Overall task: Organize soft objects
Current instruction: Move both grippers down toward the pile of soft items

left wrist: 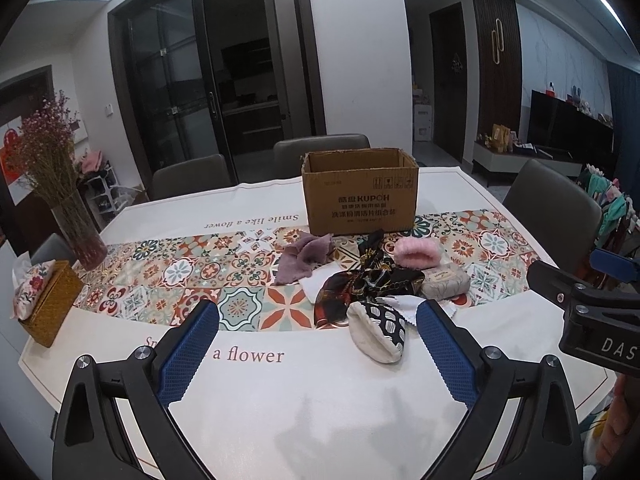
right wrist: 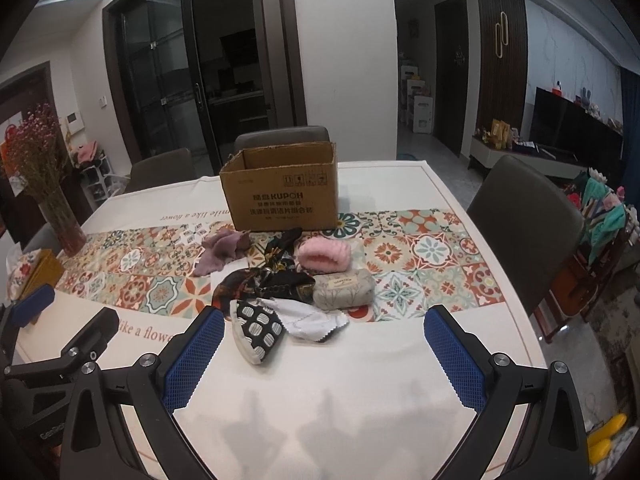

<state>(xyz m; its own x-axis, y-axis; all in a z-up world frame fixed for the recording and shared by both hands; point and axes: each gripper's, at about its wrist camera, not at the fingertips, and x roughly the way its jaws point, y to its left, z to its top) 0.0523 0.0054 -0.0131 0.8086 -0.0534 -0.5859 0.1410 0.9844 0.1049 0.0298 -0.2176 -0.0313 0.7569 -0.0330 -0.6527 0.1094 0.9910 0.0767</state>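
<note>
A pile of soft things lies mid-table before an open cardboard box (left wrist: 360, 192) (right wrist: 282, 186): a mauve cloth (left wrist: 302, 258) (right wrist: 222, 252), a pink fluffy item (left wrist: 416, 254) (right wrist: 324, 256), a dark patterned scarf (left wrist: 364, 284) (right wrist: 268, 284), a grey pouch (left wrist: 444, 282) (right wrist: 344, 290), a black-and-white spotted pouch (left wrist: 380, 330) (right wrist: 256, 330) and a white cloth (right wrist: 316, 324). My left gripper (left wrist: 318, 330) is open and empty, just short of the spotted pouch. My right gripper (right wrist: 324, 334) is open and empty, near the pile's right front.
A vase of dried flowers (left wrist: 76, 224) (right wrist: 60, 216) and a woven tissue box (left wrist: 48, 300) stand at the table's left. Grey chairs (right wrist: 528, 224) ring the table. The right gripper's body (left wrist: 588, 312) shows at the left view's right edge.
</note>
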